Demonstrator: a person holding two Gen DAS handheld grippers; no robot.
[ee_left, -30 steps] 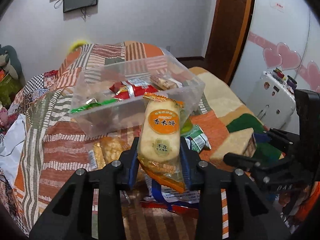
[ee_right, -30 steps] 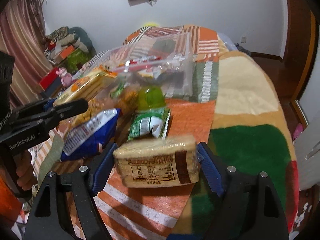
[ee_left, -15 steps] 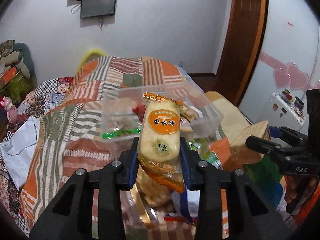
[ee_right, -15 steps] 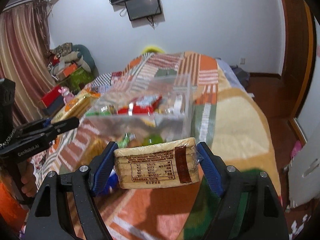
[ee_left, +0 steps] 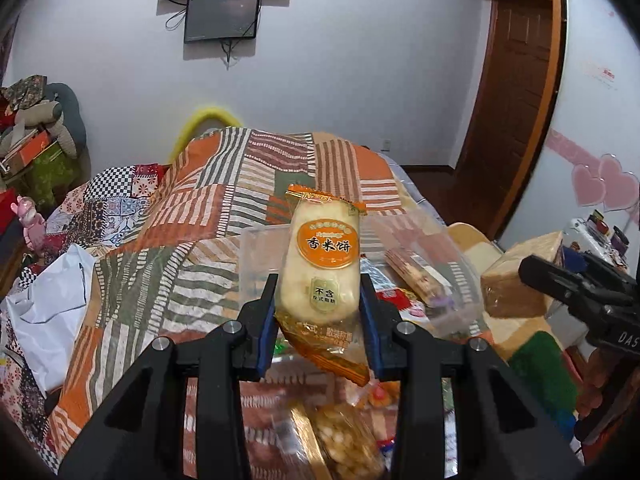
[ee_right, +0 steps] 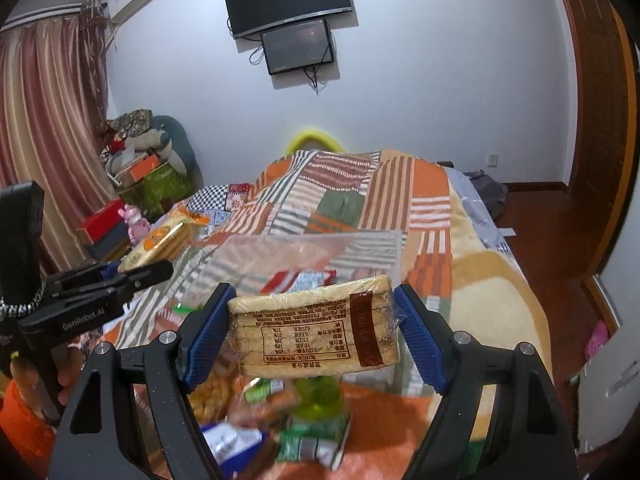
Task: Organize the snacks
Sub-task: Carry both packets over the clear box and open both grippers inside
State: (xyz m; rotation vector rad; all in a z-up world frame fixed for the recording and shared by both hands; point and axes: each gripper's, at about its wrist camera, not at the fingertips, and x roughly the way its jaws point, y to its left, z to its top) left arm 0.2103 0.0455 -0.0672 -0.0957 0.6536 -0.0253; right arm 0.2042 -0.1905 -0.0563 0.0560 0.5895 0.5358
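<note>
My left gripper is shut on an orange rice cracker pack, held upright above the near edge of the clear plastic bin. The bin holds several snack packs. My right gripper is shut on a tan wafer biscuit block, label facing me, held above the bed in front of the clear bin. The wafer block also shows in the left wrist view, right of the bin. The cracker pack shows in the right wrist view, at the left.
Loose snacks lie on the patchwork bedspread below the grippers: a nut bag, a green jelly cup, a green pack, a blue pack. A white bag lies at the left.
Both grippers have risen with their snacks and moved toward the bin. The views now look higher over the bed, and the loose snack pile sits lower in frame.
</note>
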